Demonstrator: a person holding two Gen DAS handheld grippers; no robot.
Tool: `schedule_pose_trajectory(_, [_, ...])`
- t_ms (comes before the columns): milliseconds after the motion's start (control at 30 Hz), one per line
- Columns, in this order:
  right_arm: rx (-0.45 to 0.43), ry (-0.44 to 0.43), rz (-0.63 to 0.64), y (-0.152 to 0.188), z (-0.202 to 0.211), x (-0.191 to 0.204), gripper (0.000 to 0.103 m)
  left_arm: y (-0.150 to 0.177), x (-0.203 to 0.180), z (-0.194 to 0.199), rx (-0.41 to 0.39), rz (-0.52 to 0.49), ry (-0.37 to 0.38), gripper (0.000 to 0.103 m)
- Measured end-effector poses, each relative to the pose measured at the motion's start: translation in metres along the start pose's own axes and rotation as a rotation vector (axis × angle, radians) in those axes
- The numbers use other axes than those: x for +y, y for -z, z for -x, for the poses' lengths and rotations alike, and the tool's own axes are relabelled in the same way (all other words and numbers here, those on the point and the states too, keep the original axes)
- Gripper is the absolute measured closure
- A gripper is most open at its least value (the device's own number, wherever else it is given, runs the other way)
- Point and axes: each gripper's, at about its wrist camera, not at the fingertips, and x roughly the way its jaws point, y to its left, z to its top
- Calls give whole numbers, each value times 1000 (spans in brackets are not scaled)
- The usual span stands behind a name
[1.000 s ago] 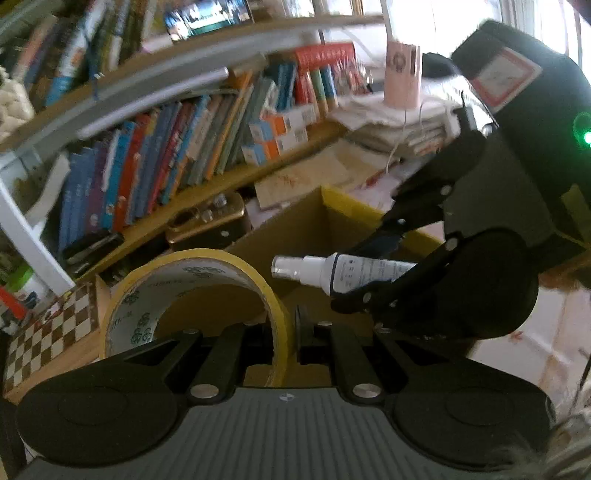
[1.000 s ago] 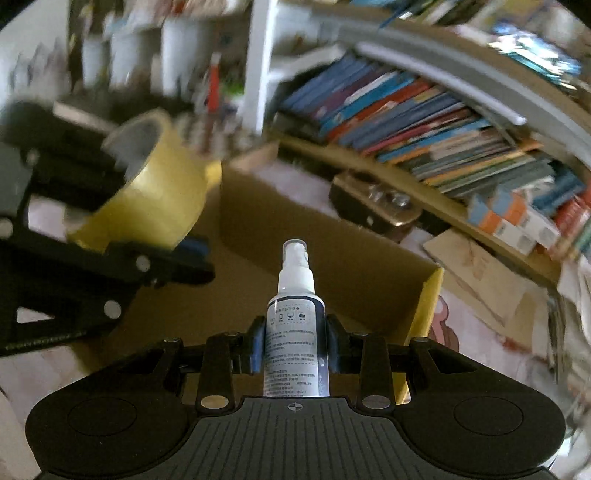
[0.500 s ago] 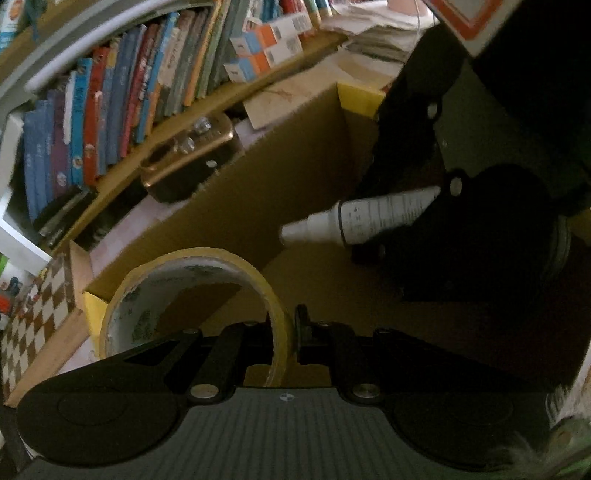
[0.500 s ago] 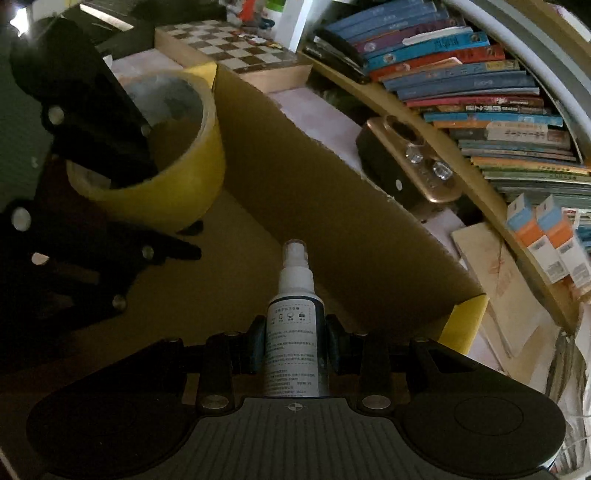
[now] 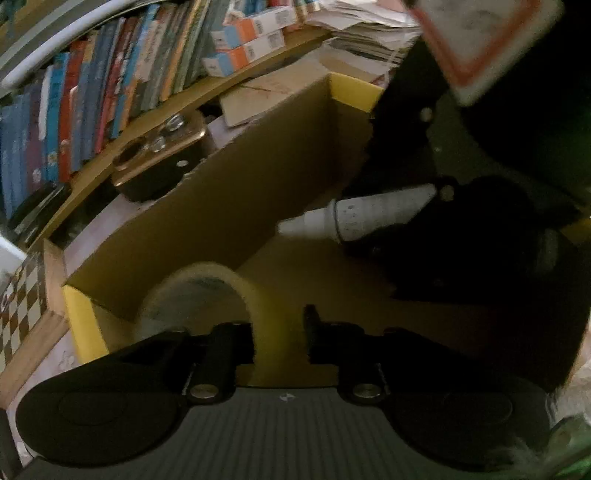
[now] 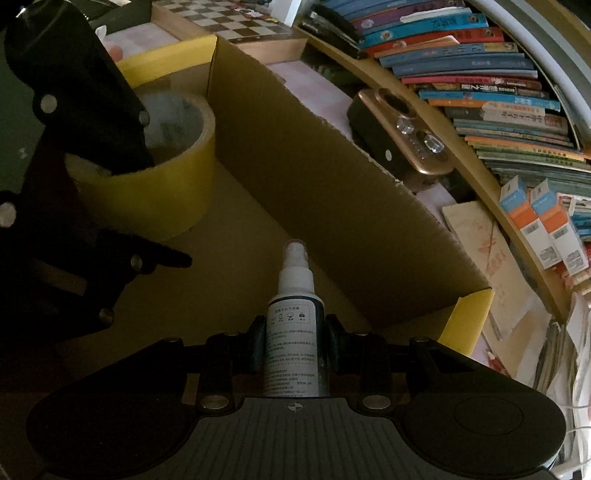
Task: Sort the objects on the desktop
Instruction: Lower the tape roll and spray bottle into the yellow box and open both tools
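Note:
A yellow tape roll (image 5: pixel 199 295) stands low inside the open cardboard box (image 5: pixel 221 221), blurred. Its wall is between the jaws of my left gripper (image 5: pixel 279 332). Those jaws are opening, and a gap shows between the tape and the right finger. In the right wrist view the tape roll (image 6: pixel 162 184) sits near the box's (image 6: pixel 332 206) left corner, with my left gripper (image 6: pixel 159 199) straddling its rim. My right gripper (image 6: pixel 295 332) is shut on a white spray bottle (image 6: pixel 295 288), nozzle forward, over the box floor. The left wrist view shows that spray bottle (image 5: pixel 354 218) in my right gripper (image 5: pixel 406 221).
Behind the box lie a gold radio-like device (image 6: pixel 402 136), a chessboard (image 6: pixel 229 26) and loose papers (image 6: pixel 491 258). A curved shelf packed with books (image 6: pixel 480 74) and orange-and-white cartons (image 6: pixel 543 221) runs along the back. The box floor between tape and bottle is bare.
Both grippers have sunk into the box. The left jaws have spread apart and the tape roll sits lower and blurred. The right gripper holds the bottle as before.

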Motion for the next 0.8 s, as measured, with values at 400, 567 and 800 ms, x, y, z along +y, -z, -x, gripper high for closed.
schedule_pose_trajectory(400, [-158,-42,-126,7,27,-7,50,7,-6,33,-177,6,-106,38])
schedule_pose_trajectory(567, [-310,-25,-243,20,67,-11,50,16,-3,76,-324,81,-167,27])
schedule_pose_trajectory(800, [-527,38,-429,46,128,-14,50,36,8,144,-505,214,-268,16])
